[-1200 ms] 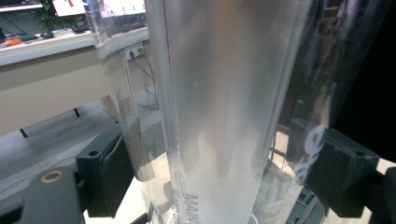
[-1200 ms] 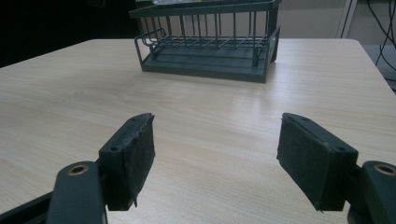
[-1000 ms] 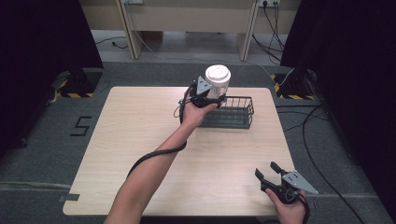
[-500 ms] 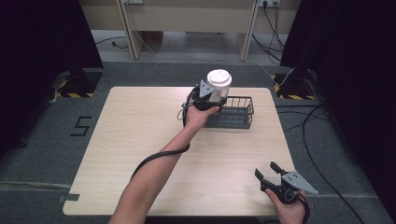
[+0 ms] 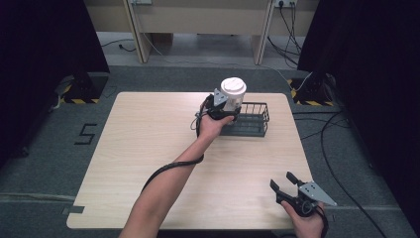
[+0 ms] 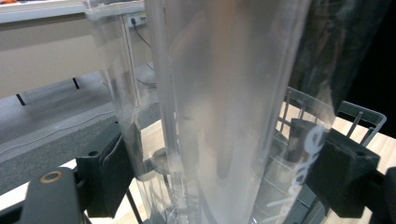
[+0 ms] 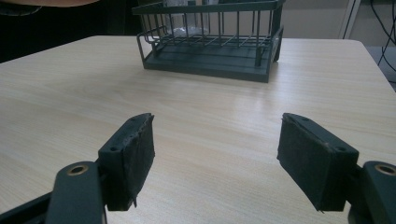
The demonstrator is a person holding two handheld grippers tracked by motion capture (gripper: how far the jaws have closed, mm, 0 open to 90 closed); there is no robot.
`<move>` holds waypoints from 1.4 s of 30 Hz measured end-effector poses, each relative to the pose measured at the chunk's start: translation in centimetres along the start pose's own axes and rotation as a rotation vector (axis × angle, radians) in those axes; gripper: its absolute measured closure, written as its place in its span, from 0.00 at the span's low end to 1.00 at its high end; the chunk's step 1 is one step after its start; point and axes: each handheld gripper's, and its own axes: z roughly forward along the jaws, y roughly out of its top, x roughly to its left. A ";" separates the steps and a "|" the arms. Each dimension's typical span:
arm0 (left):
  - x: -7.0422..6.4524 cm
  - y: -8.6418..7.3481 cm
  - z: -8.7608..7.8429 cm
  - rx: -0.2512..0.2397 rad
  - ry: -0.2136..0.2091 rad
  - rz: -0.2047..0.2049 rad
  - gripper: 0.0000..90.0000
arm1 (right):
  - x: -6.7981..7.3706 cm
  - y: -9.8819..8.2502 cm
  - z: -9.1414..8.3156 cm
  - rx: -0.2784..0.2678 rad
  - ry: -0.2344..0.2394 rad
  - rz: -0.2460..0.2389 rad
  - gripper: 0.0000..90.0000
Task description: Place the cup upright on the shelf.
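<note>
Where the left gripper point(image 6: 224, 182) clamps the cup point(image 6: 224, 93), white lettering is unreadable.

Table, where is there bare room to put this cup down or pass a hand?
The table is bare left of the left gripper, and between the wire basket and the right gripper. It is crowded at the basket's left end, where the left gripper holds the clear cup.

The person's left arm is reaching far forward, its left claw point(image 5: 229, 106) clamping shut, while the right claw point(image 5: 286, 181) is resting near, jaws gaping wide.
</note>
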 end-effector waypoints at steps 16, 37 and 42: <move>0.1 -0.7 0.3 0.022 0.005 -0.027 0.19 | 0.0 0.0 0.0 0.003 0.000 -0.002 0.31; 0.0 -1.0 0.1 0.029 -0.016 -0.016 0.16 | 0.1 0.0 0.0 0.002 -0.001 -0.002 0.31; 0.0 -0.8 -0.4 0.024 -0.016 -0.005 0.16 | 0.1 0.0 0.0 0.002 -0.001 -0.004 0.30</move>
